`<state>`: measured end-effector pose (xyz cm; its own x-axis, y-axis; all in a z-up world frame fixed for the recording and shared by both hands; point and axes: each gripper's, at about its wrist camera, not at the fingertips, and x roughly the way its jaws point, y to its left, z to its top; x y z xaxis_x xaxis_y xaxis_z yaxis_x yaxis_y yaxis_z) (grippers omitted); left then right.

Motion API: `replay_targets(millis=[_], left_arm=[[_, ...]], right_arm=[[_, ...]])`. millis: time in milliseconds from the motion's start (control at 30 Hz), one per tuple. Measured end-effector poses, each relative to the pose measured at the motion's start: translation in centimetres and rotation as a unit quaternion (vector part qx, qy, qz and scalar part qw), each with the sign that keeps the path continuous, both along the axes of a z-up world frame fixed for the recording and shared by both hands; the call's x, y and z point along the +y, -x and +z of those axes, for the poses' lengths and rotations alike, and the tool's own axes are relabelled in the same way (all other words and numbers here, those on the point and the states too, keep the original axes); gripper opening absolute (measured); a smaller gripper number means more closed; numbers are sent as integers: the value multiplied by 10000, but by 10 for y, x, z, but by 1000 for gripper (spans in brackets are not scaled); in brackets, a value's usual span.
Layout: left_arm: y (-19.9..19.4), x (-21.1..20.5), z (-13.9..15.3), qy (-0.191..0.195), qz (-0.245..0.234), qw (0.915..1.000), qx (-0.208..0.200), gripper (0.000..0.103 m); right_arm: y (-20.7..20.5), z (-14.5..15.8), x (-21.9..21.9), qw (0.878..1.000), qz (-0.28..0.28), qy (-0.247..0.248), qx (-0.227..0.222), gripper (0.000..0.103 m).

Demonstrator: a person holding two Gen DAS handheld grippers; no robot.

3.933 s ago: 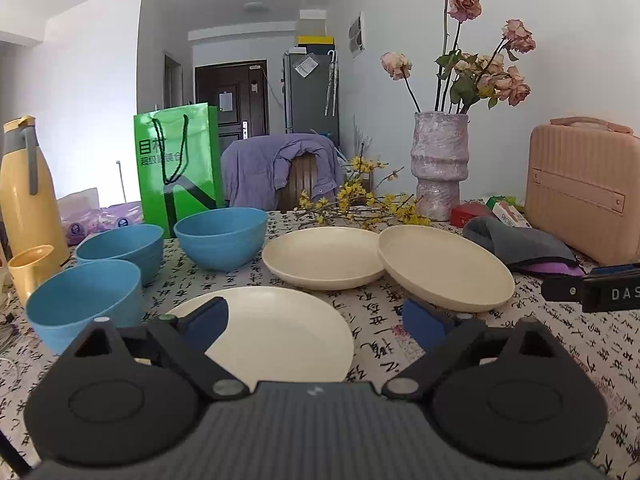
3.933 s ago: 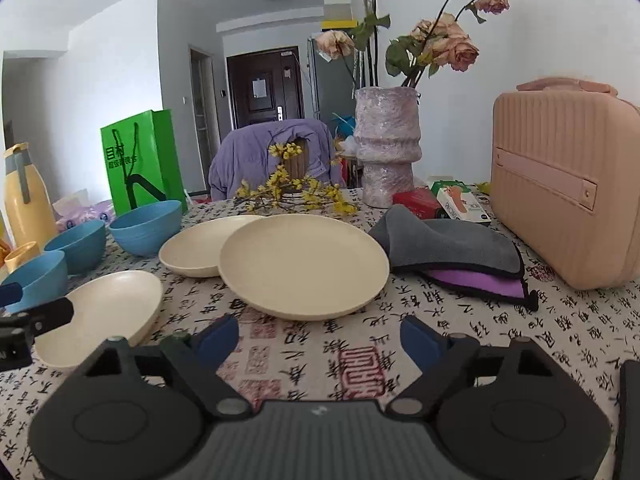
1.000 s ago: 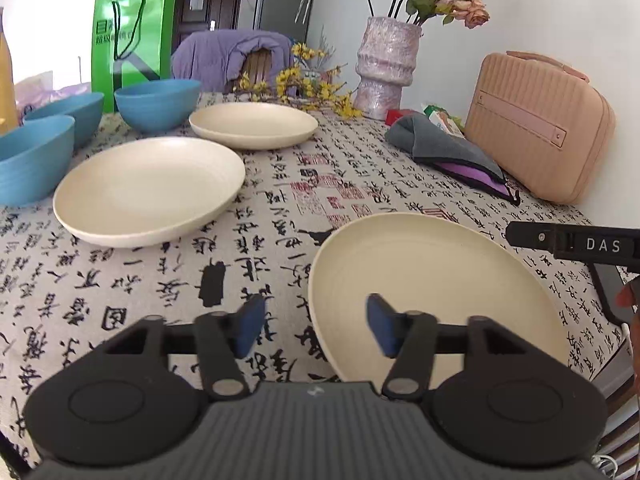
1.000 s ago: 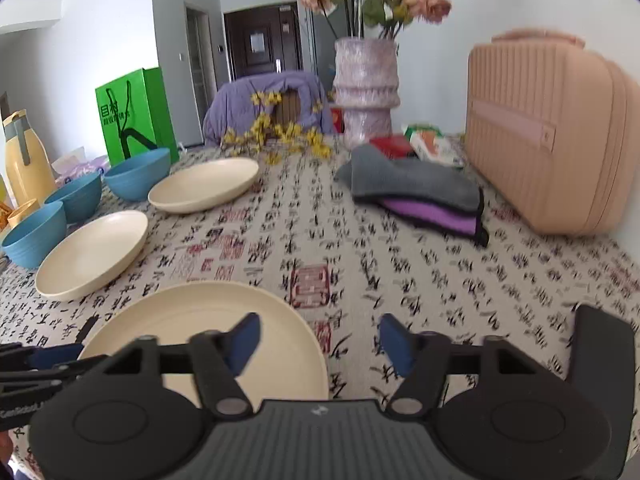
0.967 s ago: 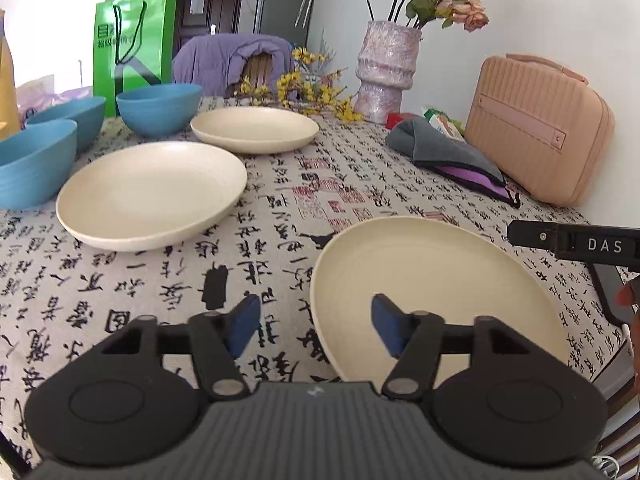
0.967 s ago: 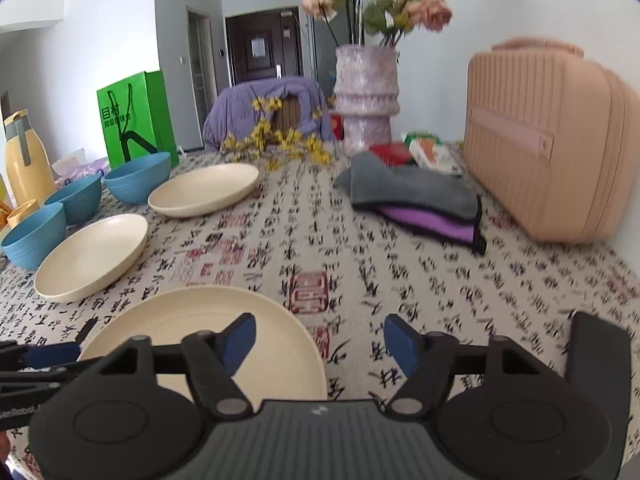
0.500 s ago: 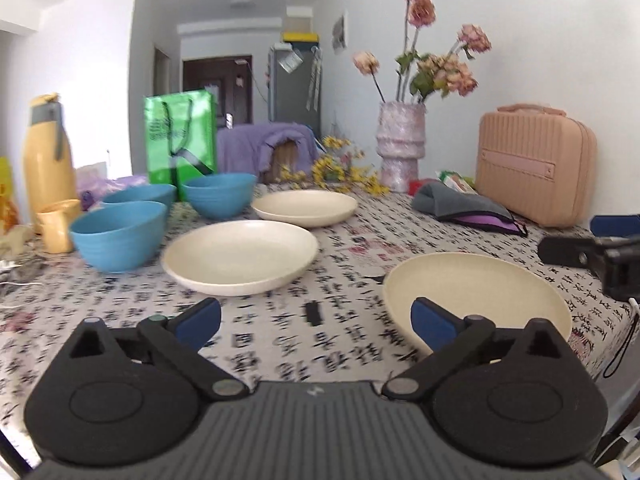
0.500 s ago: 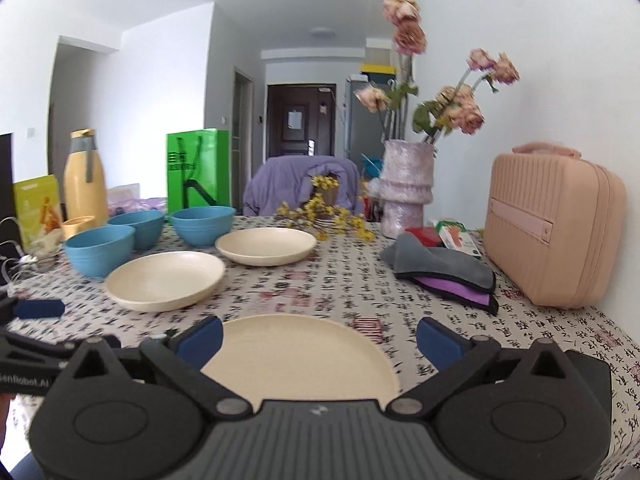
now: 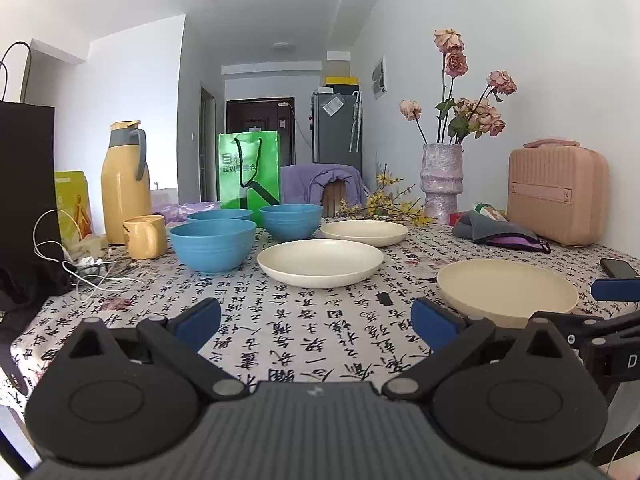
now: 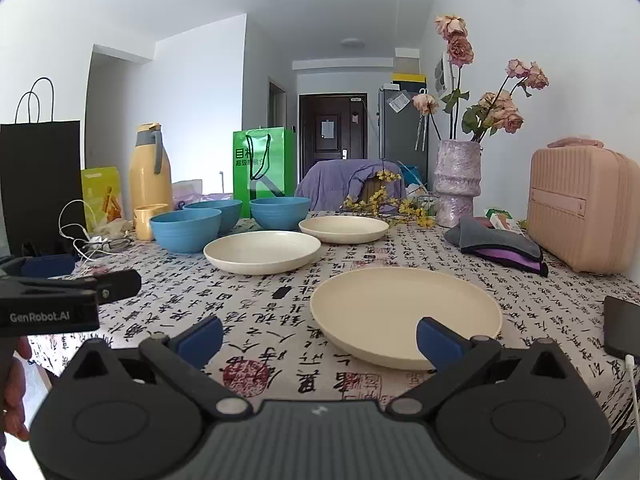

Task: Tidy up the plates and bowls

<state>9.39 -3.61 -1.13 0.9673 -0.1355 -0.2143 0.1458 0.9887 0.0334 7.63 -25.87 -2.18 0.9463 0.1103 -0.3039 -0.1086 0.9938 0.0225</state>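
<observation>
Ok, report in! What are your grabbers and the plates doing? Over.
Left gripper and right gripper open, holding nothing. Near plate flat on the tablecloth, two more plates and three blue bowls behind, unstacked. Nothing blocking.

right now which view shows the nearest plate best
The right wrist view: the nearest plate lies almost centred, with its whole rim and inside visible except a bit behind the right gripper's finger. The left wrist view shows it off to the right, flatter, its near edge behind gripper parts.
</observation>
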Motion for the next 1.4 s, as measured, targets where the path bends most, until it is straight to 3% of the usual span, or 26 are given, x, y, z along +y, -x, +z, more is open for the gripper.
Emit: replay_targets(millis=[333,700,967,1133,1267,1400], left_arm=[[19,29,-8,111,322,9994,-54,103],[3,40,-9,155,439,9989,77,103],[-30,38,-7,118,436,9988,213,103],[-62,34,-2,119,404,9987,272,103],[-95,29,2,-63,468,9984,302,103],[-130,29,7,49,407,9983,419,103]], right_arm=[[15,-9,26,9993,-324,102,-168,103],[6,-3,34,9999,-53,43,-153,103],[-21,2,41,9999,102,66,-90,103],[-57,12,36,9988,358,-318,102,103],[-88,22,37,9995,325,-22,-23,103],[-122,33,35,9993,347,170,-17,103]])
